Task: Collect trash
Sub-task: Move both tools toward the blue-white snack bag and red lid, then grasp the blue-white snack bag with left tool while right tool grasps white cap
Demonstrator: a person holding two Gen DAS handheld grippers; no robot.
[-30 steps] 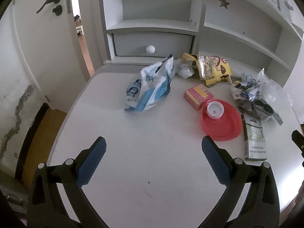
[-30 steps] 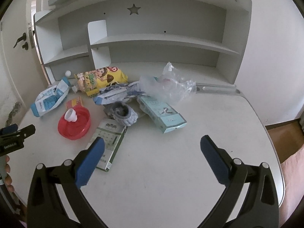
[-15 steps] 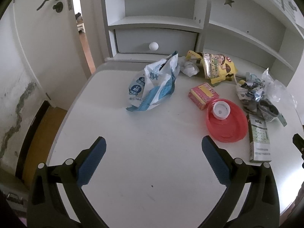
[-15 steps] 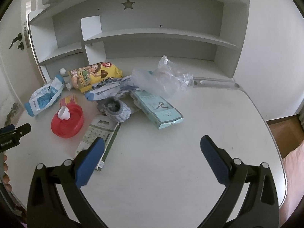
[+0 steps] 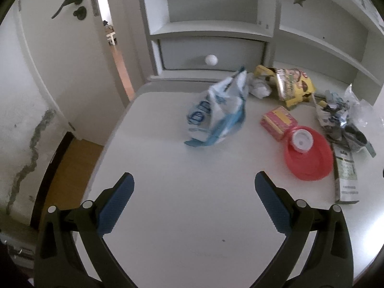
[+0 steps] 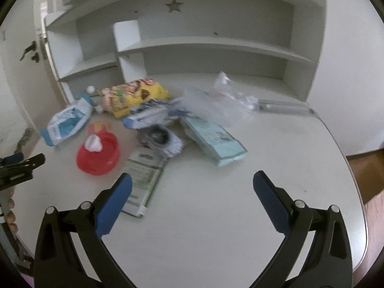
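Trash lies on a white desk (image 5: pixel 192 204). A blue-white bag (image 5: pixel 217 110) (image 6: pixel 67 120), a yellow snack bag (image 5: pixel 291 84) (image 6: pixel 134 93), a pink box (image 5: pixel 278 122), a red lid (image 5: pixel 309 156) (image 6: pixel 98 153) with a white cap (image 5: pixel 300 140), a green-white carton (image 5: pixel 346 177) (image 6: pixel 144 180), a light blue box (image 6: pixel 213 139) and clear plastic (image 6: pixel 223 100) show. My left gripper (image 5: pixel 194 184) is open and empty, short of the blue-white bag. My right gripper (image 6: pixel 192 184) is open and empty, its left finger over the carton.
A white shelf unit (image 6: pixel 216 45) with a knobbed drawer (image 5: pixel 211 60) stands at the back of the desk. A door (image 5: pixel 48 48) stands ajar at the left. The left gripper's tip shows at the right wrist view's left edge (image 6: pixel 21 165).
Both grippers have moved forward toward the trash, which now looks larger and nearer. Both stay open. Nothing on the desk has moved.
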